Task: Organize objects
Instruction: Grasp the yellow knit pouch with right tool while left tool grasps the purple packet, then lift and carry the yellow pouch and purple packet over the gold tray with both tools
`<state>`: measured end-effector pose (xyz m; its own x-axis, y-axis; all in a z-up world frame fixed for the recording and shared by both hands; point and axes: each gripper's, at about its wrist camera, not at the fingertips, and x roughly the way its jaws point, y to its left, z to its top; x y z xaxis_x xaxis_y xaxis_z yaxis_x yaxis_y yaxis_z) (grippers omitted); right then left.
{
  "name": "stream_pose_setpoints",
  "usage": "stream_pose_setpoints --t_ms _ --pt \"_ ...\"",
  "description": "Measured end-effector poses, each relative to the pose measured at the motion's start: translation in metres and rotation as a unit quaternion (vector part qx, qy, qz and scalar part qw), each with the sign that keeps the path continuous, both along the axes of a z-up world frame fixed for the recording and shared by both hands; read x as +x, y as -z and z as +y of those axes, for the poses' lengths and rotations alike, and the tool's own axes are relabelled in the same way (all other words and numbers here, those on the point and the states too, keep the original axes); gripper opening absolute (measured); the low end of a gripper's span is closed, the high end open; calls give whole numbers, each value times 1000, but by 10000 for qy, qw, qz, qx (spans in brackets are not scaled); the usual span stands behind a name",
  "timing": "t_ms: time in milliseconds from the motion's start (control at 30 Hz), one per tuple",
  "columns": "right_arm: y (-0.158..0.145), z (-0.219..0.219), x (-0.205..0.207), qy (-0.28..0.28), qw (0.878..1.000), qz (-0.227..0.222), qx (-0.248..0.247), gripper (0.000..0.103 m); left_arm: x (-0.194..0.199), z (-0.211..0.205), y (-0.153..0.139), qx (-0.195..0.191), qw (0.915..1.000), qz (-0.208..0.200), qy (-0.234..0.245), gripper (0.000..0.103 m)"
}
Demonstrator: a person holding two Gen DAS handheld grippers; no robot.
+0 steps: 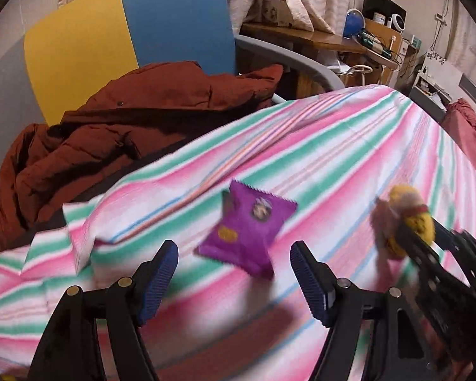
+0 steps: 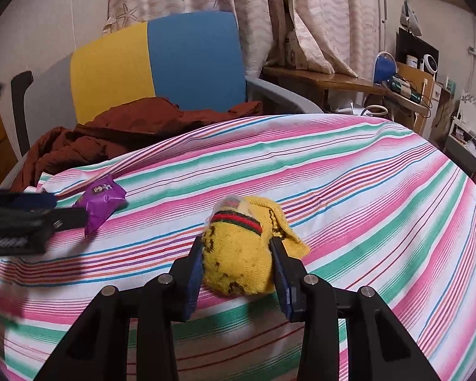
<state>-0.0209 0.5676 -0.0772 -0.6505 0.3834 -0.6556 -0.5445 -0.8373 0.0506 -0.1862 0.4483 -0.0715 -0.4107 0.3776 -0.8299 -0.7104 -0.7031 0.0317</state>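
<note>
A purple snack packet (image 1: 249, 227) lies on the striped bedsheet (image 1: 333, 146), just ahead of my left gripper (image 1: 234, 255), which is open and empty. The packet also shows at the left of the right wrist view (image 2: 100, 198). My right gripper (image 2: 238, 249) is shut on a rolled yellow sock (image 2: 238, 254) with a red and green band, held just above the sheet (image 2: 365, 190). The sock (image 1: 409, 219) and the right gripper (image 1: 419, 238) show at the right of the left wrist view. The left gripper's fingers (image 2: 31, 204) show at the left edge.
A blue and yellow chair (image 1: 127, 41) stands behind the bed with a rust-brown jacket (image 1: 111, 136) heaped on it. A wooden desk (image 2: 349, 82) with clutter stands at the back right. A pink quilt (image 1: 469, 130) lies at the far right. Curtains hang behind.
</note>
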Motion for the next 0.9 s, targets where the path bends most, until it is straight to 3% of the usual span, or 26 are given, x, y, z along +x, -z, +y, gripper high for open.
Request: stream_pose_setpoints --t_ms 133,233,467,733,900 --pt "0 1 0 6 10000 16 19 40 2 10 6 68 9998 86 138 70" --pt "1 2 0 2 10000 25 10 41 8 17 18 -69 9995 126 276 49" --pt "2 0 -1 14 10000 18 62 41 15 2 19 417 9987 281 79 48" --pt "1 -3 -2 31 9998 -30 185 41 41 -4 13 271 9959 860 82 47" --pt "0 -7 -3 59 9993 -89 361 40 62 -19 5 395 9919 1204 -58 47"
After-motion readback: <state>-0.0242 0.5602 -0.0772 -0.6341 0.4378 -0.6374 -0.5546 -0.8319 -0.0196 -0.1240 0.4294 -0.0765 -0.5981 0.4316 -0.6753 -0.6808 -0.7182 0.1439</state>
